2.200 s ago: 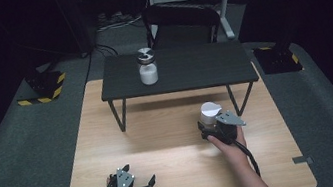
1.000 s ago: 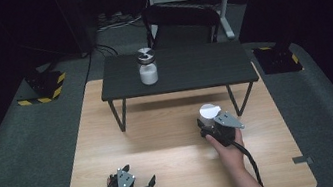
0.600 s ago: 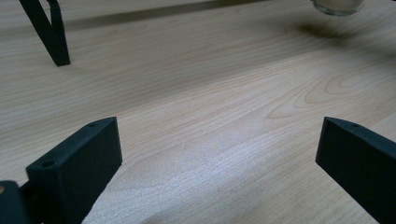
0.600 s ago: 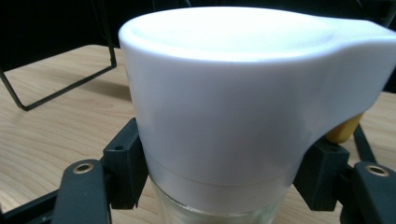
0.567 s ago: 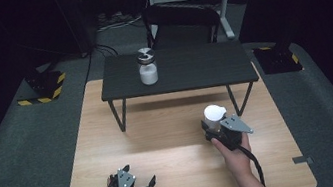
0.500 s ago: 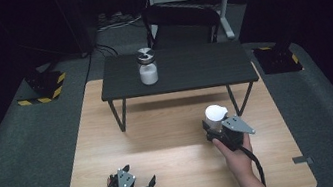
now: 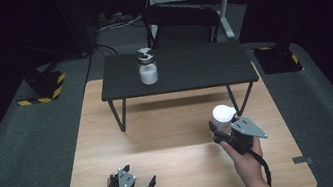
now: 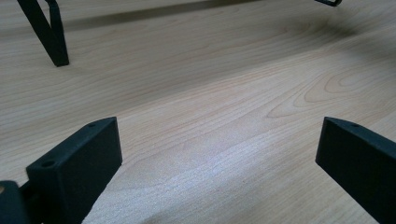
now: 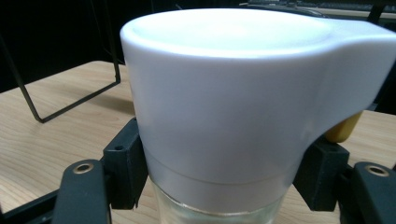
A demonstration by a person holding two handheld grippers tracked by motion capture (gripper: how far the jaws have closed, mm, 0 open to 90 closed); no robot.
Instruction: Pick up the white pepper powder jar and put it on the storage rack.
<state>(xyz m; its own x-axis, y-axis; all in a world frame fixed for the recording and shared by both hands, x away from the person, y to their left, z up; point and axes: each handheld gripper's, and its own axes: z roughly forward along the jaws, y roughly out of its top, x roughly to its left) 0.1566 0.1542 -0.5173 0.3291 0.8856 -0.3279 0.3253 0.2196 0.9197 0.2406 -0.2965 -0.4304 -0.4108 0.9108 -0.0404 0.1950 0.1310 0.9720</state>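
My right gripper [image 7: 223, 132] is shut on a glass bottle with a wide white cap [image 7: 222, 114] and holds it upright just above the wooden table [image 7: 161, 140], right of centre. In the right gripper view the white cap [image 9: 224, 102] looms large, a yellow bit shows under its spout, and the black pads [image 9: 123, 163] press on the neck below it. My left gripper [image 7: 139, 175] rests near the table's front edge at the left. Its jaws [image 8: 219, 140] stand wide open over bare wood.
A low black table [image 7: 176, 69] stands on the far half of the wooden table, and its thin legs come down near the bottle. On it stands a small jar [image 7: 147, 67] with a grey lid. A dark chair [image 7: 178, 23] is behind.
My right gripper has carried the white-capped bottle to the right and a little up. The left gripper has stayed where it was.
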